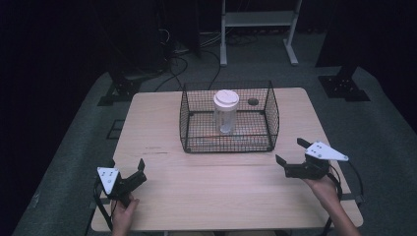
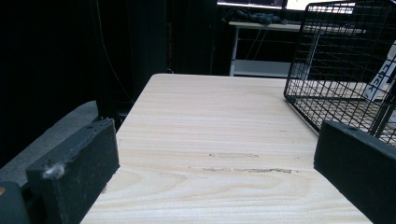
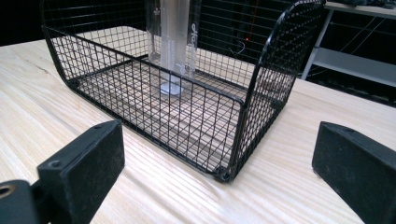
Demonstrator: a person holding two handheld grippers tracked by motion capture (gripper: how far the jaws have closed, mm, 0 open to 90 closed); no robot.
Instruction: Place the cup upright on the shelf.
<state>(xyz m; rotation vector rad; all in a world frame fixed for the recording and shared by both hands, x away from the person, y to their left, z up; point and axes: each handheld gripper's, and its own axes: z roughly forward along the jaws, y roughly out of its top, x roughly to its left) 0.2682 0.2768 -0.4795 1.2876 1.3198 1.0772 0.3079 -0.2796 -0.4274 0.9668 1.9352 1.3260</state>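
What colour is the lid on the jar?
White: the lid tops the clear jar, best seen in the high view.

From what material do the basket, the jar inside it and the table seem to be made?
Basket: thin metal wire, it seems, with a black coating; the open grid of fine rods suggests it.
Jar: probably clear plastic, possibly glass; it is see-through, with an opaque white lid that looks like plastic.
Table: pale wood or wood-look laminate, matte; straight grain lines run across it.

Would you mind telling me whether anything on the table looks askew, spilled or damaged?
Nothing serious. The clear jar stands upright with its white lid on inside the wire basket, which sits square on the table. The only blemish is a few dark scuff marks on the wood ahead of the left claw.
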